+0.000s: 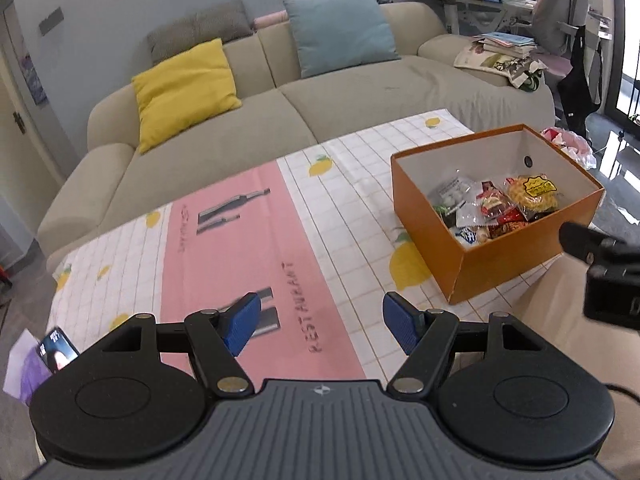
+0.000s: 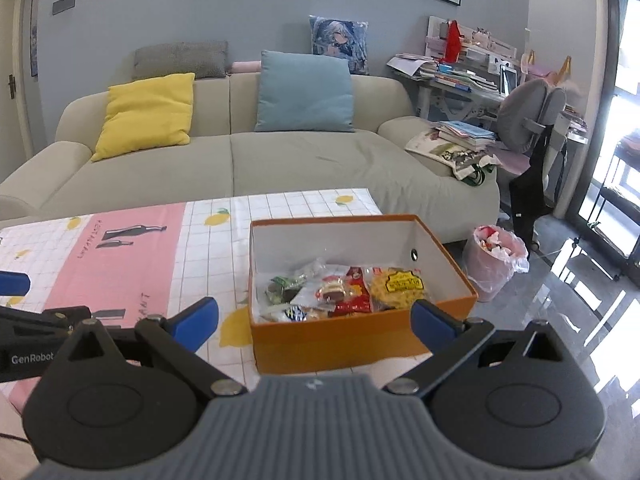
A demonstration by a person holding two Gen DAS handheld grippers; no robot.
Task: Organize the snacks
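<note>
The left gripper (image 1: 319, 322) is held over the tablecloth (image 1: 224, 240) beside the orange box (image 2: 360, 344), jaws spread wide with nothing between them. The right gripper (image 2: 314, 318) is held just before the box, jaws likewise spread and empty. The snacks (image 2: 344, 290) are piled inside the box. Behind it, a sofa (image 2: 280, 160) is seen.

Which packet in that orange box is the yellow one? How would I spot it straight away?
Find the orange box on the lemon-print tablecloth in front of the sofa. The yellow packet lies among the snacks at the end nearer the pink-lined bin. Its neighbours are red, green or clear; it alone is yellow with a yellow label.
</note>
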